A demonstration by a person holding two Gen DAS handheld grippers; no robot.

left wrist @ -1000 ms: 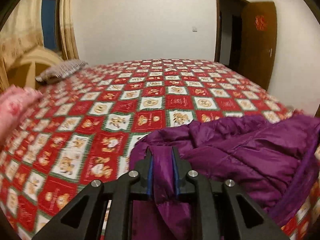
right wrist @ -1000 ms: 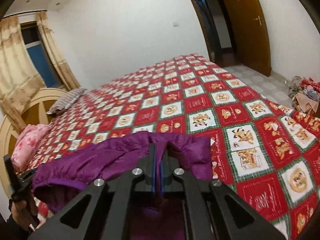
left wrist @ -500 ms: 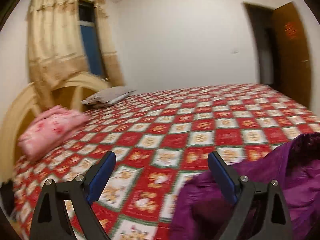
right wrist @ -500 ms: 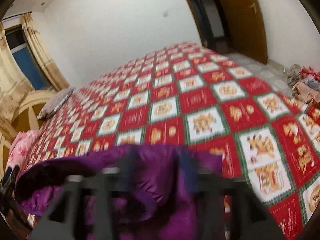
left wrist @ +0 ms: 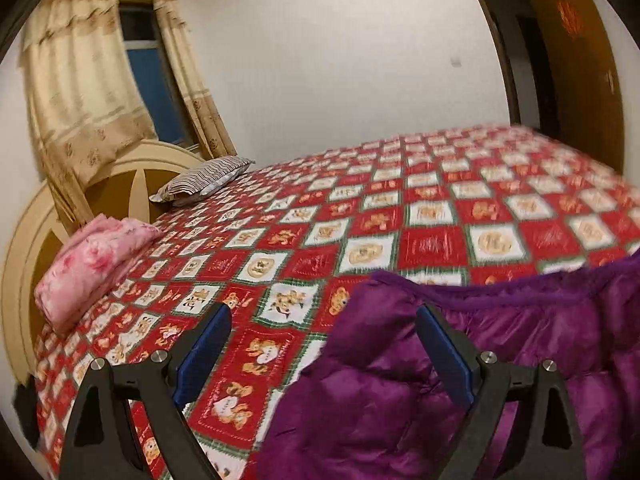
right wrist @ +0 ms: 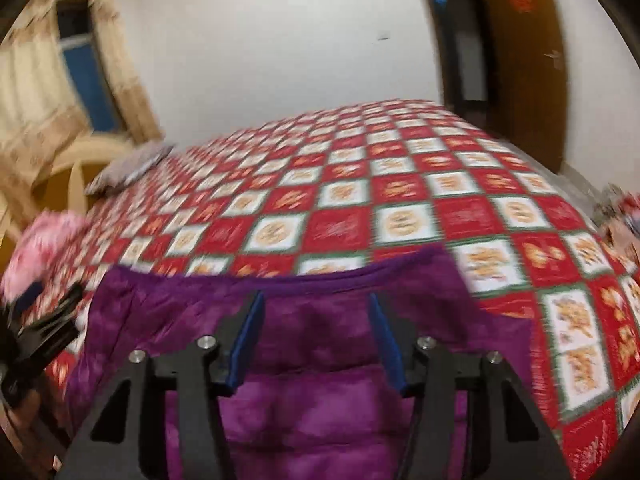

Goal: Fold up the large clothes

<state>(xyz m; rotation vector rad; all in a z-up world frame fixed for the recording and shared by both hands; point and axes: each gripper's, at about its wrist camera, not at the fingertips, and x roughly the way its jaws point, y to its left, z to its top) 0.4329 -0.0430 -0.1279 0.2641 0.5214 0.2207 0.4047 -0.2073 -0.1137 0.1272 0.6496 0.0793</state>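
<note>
Lying across the bed [left wrist: 436, 236], the purple coat [right wrist: 320, 412] runs left to right; left tool [left wrist: 322, 354] gapes wide at its end, right tool [right wrist: 316, 338] narrows, empty, over its middle.

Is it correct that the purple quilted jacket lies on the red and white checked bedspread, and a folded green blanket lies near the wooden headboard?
Not quite. The folded blanket near the wooden headboard is pink, not green, as the left wrist view shows. The rest stands: the purple quilted jacket lies on the red and white checked bedspread.
</note>
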